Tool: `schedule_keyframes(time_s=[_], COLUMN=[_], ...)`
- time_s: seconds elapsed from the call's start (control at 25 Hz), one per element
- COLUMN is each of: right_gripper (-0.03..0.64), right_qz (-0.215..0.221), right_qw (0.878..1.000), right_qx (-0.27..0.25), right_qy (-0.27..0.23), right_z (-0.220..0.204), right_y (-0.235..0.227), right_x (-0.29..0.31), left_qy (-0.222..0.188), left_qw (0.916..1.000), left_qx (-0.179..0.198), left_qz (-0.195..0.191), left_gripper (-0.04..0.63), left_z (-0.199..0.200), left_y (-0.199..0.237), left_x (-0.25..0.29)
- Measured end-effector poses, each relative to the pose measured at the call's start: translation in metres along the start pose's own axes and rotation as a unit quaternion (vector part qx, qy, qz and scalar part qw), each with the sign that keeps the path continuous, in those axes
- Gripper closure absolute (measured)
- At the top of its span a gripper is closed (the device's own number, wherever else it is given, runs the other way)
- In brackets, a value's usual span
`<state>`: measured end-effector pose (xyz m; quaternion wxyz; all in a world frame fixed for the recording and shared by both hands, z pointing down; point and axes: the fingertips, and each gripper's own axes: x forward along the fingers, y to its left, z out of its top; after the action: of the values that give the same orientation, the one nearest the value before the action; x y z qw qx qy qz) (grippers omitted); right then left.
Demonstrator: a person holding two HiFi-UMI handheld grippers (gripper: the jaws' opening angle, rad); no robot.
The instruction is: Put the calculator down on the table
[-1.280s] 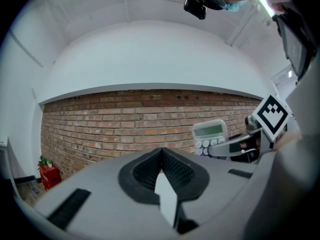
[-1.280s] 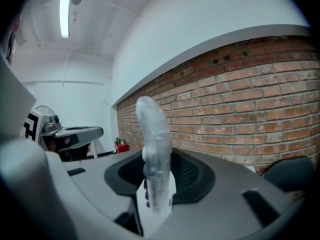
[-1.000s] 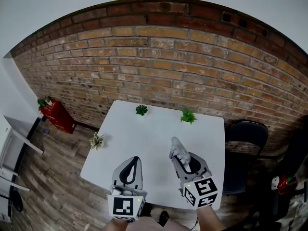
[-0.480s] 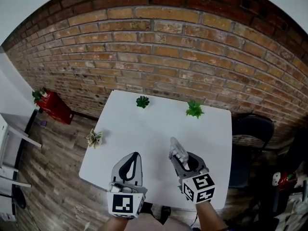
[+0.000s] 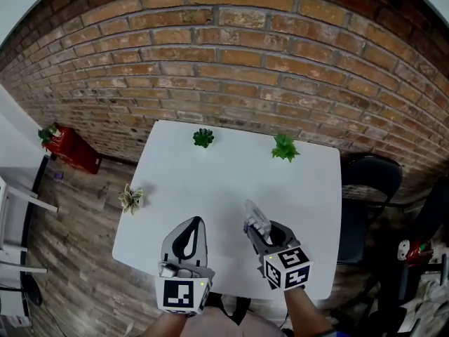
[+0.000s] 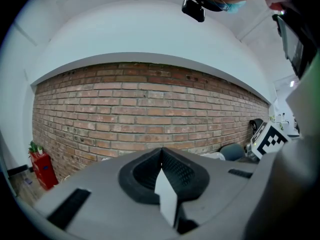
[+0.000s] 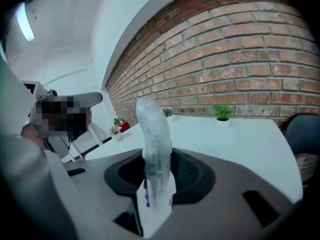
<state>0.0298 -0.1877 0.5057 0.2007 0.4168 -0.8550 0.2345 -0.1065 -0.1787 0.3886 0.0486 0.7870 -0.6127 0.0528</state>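
**Handling.** I judged the calculator [image 7: 152,134] to be light and stiff, with a smooth plastic shell likely to slip under a weak grip. It was thin enough to topple if released on edge. I judged the best hold to be across its two flat faces near one end, leaving the free end clear to meet the tabletop [image 5: 210,181] first.

**Appearance.** In the right gripper view it appeared edge-on as a slim, pale, glossy slab. Small purple marks showed low down beside the pads. I could not see the key face.

**Position and jaws.**
- The right gripper [image 5: 261,234] had its jaws clamped on the lower end of the calculator. The calculator stood up out of them above the near right part of the tabletop, and I judged it not yet in contact.
- The left gripper [image 6: 162,174] had its jaws pressed together with nothing between them.
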Motion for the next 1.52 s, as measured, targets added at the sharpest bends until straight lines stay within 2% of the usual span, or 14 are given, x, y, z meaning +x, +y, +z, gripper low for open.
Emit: schedule_keyframes(time_s=[0.08,0.24,0.6,0.88,1.12,1.28,1.52], right_gripper=[0.482,0.482,0.482,0.480,0.471,0.458,0.446], right_qz=[0.003,0.009,0.013,0.026,0.013,0.008,0.011], right_qw=[1.000,0.999,0.996,0.991,0.990,0.989,0.986], right_qx=[0.007,0.027,0.060,0.108,0.106,0.107,0.121], right_qy=[0.013,0.032,0.068,0.077,0.095,0.106,0.115], right_z=[-0.008,-0.018,-0.037,-0.039,-0.040,-0.041,-0.042], right_y=[0.000,0.000,-0.003,-0.007,-0.018,-0.027,-0.036], right_x=[0.005,0.012,0.023,0.029,0.032,0.033,0.039], left_qy=[-0.007,0.006,0.012,0.014,0.012,0.017,0.016], left_qw=[0.9999,1.0000,0.9998,0.9994,0.9992,0.9994,0.9991], left_qx=[-0.010,-0.001,-0.015,-0.025,-0.032,-0.017,-0.027], left_qz=[-0.002,-0.002,-0.010,-0.018,-0.022,-0.025,-0.027], left_gripper=[0.584,0.584,0.584,0.584,0.584,0.584,0.584], left_z=[0.002,-0.005,-0.016,-0.019,-0.019,-0.023,-0.021], left_y=[0.001,0.008,0.014,0.014,0.014,0.015,0.013], left_x=[0.003,0.005,0.010,0.016,0.022,0.024,0.031])
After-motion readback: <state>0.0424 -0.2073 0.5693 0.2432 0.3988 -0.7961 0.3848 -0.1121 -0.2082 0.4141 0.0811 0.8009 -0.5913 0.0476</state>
